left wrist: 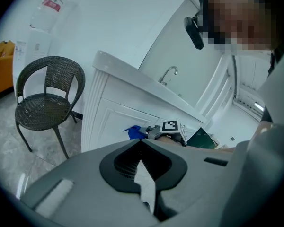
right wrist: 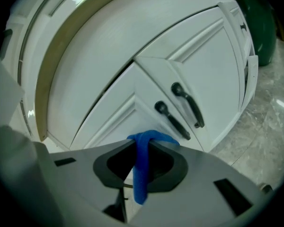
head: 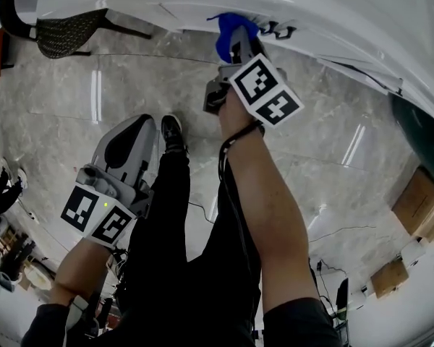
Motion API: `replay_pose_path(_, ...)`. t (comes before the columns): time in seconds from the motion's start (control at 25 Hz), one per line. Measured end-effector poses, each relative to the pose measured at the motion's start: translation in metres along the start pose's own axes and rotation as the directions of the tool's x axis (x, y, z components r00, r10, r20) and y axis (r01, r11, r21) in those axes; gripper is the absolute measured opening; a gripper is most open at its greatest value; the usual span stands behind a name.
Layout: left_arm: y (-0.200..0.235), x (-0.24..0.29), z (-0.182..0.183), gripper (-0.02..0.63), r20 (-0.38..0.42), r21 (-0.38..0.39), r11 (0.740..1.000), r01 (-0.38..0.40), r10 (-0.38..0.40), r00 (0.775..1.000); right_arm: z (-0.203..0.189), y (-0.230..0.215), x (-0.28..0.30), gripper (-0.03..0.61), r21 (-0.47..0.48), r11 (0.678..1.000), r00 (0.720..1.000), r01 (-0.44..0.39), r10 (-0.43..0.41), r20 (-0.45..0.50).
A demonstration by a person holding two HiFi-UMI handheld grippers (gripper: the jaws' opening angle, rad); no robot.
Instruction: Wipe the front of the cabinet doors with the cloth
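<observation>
We're pinching the blue cloth (right wrist: 141, 174) in the right gripper (right wrist: 143, 143) by the cabinet doors (right wrist: 203, 56), upper center; we're holding the left gripper (left wrist: 141, 142) closed, empty.

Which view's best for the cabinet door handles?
Right gripper view: both dark handles sit large and unobstructed above the blue cloth. Head view shows only small dark shapes beside the cloth. Left gripper view doesn't show them.

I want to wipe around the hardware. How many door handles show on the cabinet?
2. Black handles side by side on the doors: one nearer the blue cloth, the other just beyond. More may lie out of view.
</observation>
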State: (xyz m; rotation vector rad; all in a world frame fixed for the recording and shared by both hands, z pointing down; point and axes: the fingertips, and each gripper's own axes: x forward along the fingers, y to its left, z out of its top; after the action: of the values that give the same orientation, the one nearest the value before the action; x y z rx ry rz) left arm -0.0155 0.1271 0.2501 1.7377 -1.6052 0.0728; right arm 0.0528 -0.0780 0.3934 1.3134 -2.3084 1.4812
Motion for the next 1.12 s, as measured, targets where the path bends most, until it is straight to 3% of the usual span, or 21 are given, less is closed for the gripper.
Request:
replay_pose_path(0.16,0.039,-0.02,0.004,-0.002,0.017,-0.011,0.999,-0.046,0.046,0.999,-0.042,0.036,0.021,0.057,-0.197,0.981,0.997,-0.001,-0.014,-0.075)
replay_pose_path(0.28,0.064,-0.033,0.003,0.0,0.024,-0.029,0.997,-0.069,0.07,0.997,-0.085,0.075,0.043,0.057,-0.349,0.935,0.988,-0.065,0.013,-0.151)
replay_pose_path(0.44,0.088,-0.048,-0.003,-0.002,0.012,-0.044,0.995,-0.092,0.093,0.996,-0.152,0.115,0.073,0.057,-0.451,0.875,0.96,-0.174,0.049,-0.275)
replay_pose_path(0.56,0.102,-0.053,-0.005,-0.002,0.005,-0.047,0.993,-0.108,0.109,0.994,-0.167,0.122,0.094,0.057,-0.426,0.888,0.957,-0.173,0.051,-0.284)
replay_pose_path(0.76,0.107,-0.047,-0.007,-0.002,0.001,-0.037,0.993,-0.113,0.113,0.994,-0.14,0.118,0.104,0.057,-0.341,0.927,0.965,-0.156,0.071,-0.251)
replay_pose_path(0.88,0.094,-0.038,-0.011,-0.002,-0.006,-0.038,0.994,-0.103,0.103,0.995,-0.128,0.104,0.097,0.057,-0.35,0.924,0.966,-0.154,0.066,-0.248)
replay_pose_path(1.12,0.047,-0.01,-0.024,-0.002,-0.03,-0.035,0.998,-0.042,0.041,0.999,-0.081,0.042,0.079,0.057,-0.343,0.937,0.981,-0.058,-0.01,-0.194)
